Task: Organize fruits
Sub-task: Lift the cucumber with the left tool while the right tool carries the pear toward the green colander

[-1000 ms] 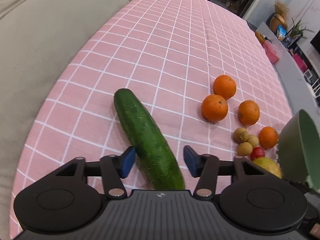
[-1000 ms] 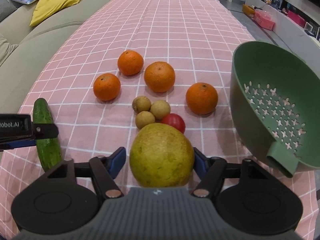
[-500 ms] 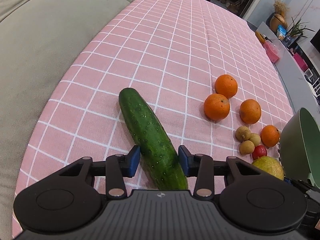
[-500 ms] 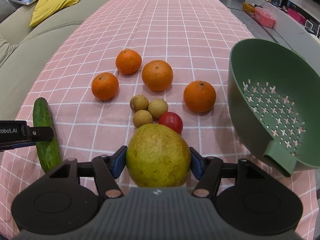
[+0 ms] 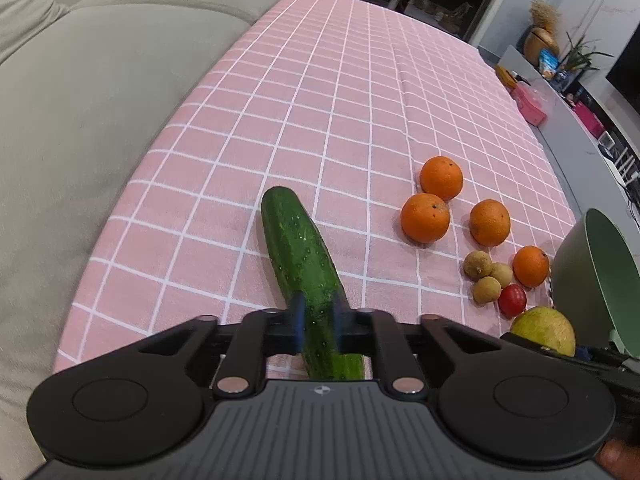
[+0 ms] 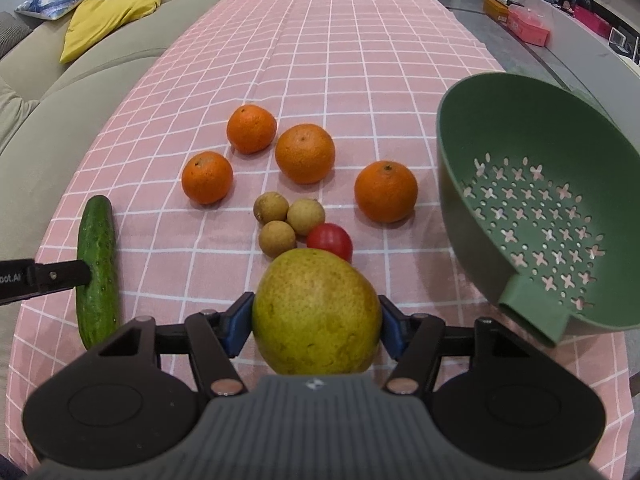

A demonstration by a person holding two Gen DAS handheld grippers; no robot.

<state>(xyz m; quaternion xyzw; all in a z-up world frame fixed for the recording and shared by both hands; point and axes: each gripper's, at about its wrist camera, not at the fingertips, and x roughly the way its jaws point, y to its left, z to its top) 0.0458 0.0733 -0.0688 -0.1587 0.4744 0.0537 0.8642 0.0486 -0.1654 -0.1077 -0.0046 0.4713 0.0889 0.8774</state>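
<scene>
Left wrist view shows the left gripper (image 5: pixel 318 322) clamped on the cucumber (image 5: pixel 300 256), with the blue pads pressing both sides of it close to its near end. The cucumber lies flat on the pink cloth (image 5: pixel 320 100). Its long axis runs from the near end, under the gripper, to the far end, which leans a little to the left. The grip is therefore far from the middle. I think the far end will sag or swing when it is lifted, so the lift should be slow and the squeeze firm, and the wrist should stay level with the axis.

Right wrist view shows the right gripper (image 6: pixel 316 322) closed on the pear (image 6: pixel 316 312); both pads touch its widest part, left and right. The pear sits on the cloth at the near edge, its narrower end seems to point far, toward the tomato (image 6: pixel 330 240) just behind it. Three longans (image 6: pixel 276 222) are beside the tomato, and four oranges (image 6: pixel 304 152) lie farther. The colander (image 6: pixel 540 200) stands to the right, tilted with its opening toward the fruits. The pear is round and smooth, so it may slip; a straight lift, then a short move right into the colander, seems the best way.
</scene>
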